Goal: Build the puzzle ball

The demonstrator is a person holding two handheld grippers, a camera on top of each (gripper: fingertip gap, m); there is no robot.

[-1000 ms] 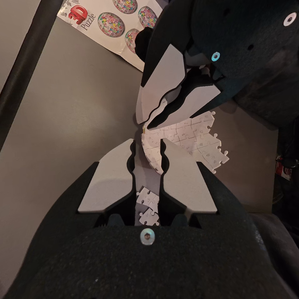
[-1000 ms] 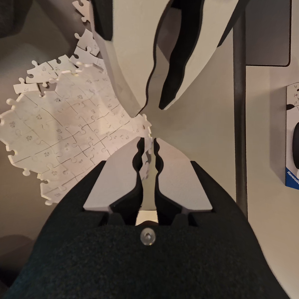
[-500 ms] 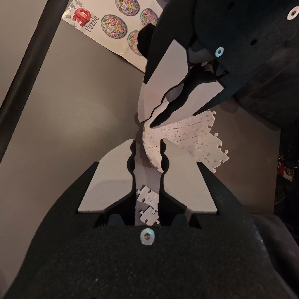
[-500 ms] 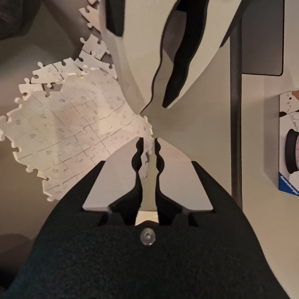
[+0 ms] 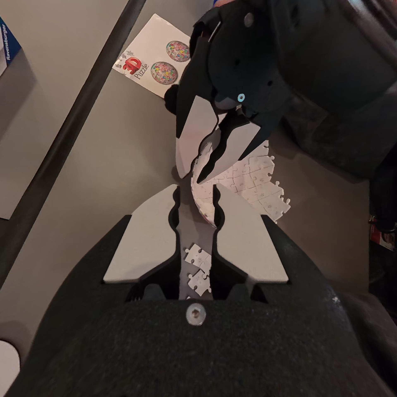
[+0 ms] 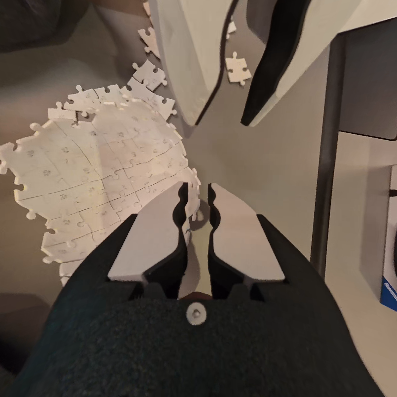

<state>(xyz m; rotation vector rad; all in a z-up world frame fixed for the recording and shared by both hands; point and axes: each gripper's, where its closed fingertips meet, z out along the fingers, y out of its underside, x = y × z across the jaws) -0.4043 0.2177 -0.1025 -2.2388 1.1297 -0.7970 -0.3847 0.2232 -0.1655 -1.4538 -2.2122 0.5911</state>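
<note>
currently the half-built puzzle ball shell (image 6: 90,171), white inside face up, sits on the grey bench (image 5: 107,161) between both tools. right gripper (image 6: 197,187) is slightly parted, its fingers straddling the shell's rim, contact unclear; probably steadying the edge. left gripper (image 5: 195,187) is parted and empty beside the rim. loose pieces (image 5: 198,268) lie near for the next insert; instruction leaflet (image 5: 150,58) well apart.

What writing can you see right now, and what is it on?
I don't copy wording; here is what bears it:
White leaflet: red and black lettering.
Blue box: white lettering along its edge.
Partly built puzzle ball: tiny marks on the piece backs, too small to read.
</note>
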